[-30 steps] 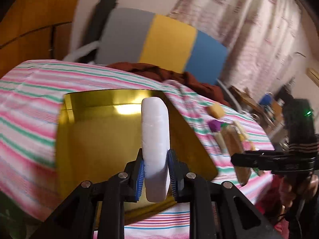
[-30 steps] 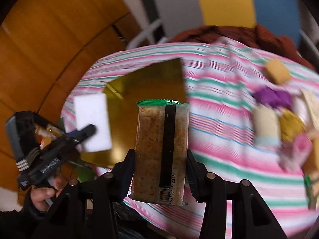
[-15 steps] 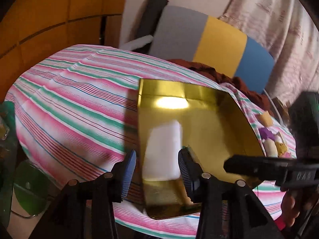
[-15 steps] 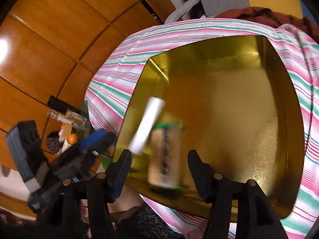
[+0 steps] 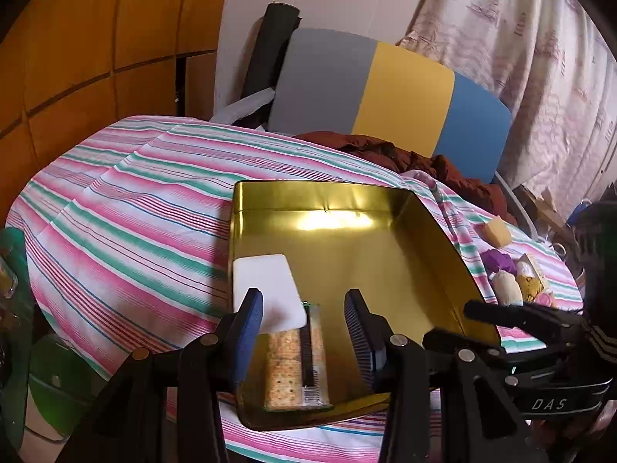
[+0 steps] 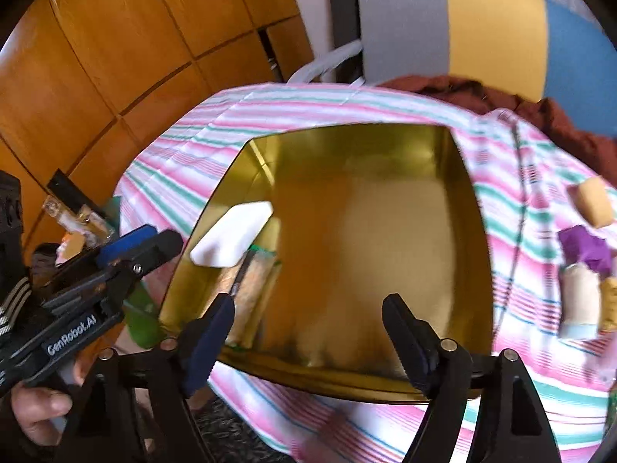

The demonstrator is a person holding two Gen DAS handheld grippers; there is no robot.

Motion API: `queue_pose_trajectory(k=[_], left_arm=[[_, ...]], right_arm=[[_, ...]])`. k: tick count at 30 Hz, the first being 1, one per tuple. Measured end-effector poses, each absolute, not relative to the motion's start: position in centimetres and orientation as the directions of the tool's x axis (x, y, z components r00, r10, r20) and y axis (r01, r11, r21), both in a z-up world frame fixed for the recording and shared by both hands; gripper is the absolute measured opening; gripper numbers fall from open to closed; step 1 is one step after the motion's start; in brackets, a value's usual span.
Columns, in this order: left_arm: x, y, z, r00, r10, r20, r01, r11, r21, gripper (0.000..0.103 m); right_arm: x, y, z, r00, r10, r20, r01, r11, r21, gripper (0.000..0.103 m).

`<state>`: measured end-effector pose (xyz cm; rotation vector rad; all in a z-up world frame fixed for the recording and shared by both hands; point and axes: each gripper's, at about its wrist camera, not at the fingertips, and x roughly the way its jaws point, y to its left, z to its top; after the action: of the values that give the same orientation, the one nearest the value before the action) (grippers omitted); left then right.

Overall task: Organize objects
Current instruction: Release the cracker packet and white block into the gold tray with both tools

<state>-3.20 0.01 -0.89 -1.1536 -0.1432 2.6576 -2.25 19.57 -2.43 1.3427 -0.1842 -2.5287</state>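
Note:
A gold tin tray (image 5: 385, 231) (image 6: 366, 177) lies on the striped tablecloth. Inside it, at its near left corner, a flat white bar (image 5: 268, 289) (image 6: 231, 237) lies next to a clear packet of crackers (image 5: 295, 362) (image 6: 250, 289). My left gripper (image 5: 304, 337) stands open just above the packet, holding nothing. In the right wrist view the left gripper (image 6: 142, 245) shows at the tray's left edge. My right gripper (image 6: 308, 332) is open and empty over the tray's near rim; it also appears at the right in the left wrist view (image 5: 501, 320).
Several small items, a yellow block (image 6: 595, 206), a purple lump (image 6: 584, 247) and a cream packet (image 6: 580, 305), lie on the cloth right of the tray. A grey-yellow-blue chair back (image 5: 385, 88) and brown cloth (image 5: 424, 162) stand behind the table. Wooden panels (image 6: 115, 58) line the left.
Both grippers have let go: the white bar and the cracker packet now lie in the tray. Both grippers have drawn back from the tray, their jaws wide.

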Motion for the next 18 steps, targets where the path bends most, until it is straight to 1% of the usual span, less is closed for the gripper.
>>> queue_pose_trajectory(k=[3,9,18], left_arm=[[-2.9,0.8,-0.8,-0.657,0.257,-0.708,-0.19,-0.966,-0.175,0.044],[-2.3,2.3,-0.9,-0.655,0.254,-0.712,-0.219,-0.965,-0.143,0.045],[-1.6,4.6,-1.1,-0.634,0.279,-0.721,-0.278,-0.953,-0.125,0.044]], right_arm=[[-1.7,20.1,-1.9,-0.575,-0.246,-0.78,0.152,-0.969,0.193,0.084],[-0.8,21.2,-1.2,-0.63,-0.161,-0.76,0.099,-0.987,0.127,0.086],[0.1,23.4,-1.0,-0.662,-0.108,-0.742,0.029,-0.993,0.118,0.089]])
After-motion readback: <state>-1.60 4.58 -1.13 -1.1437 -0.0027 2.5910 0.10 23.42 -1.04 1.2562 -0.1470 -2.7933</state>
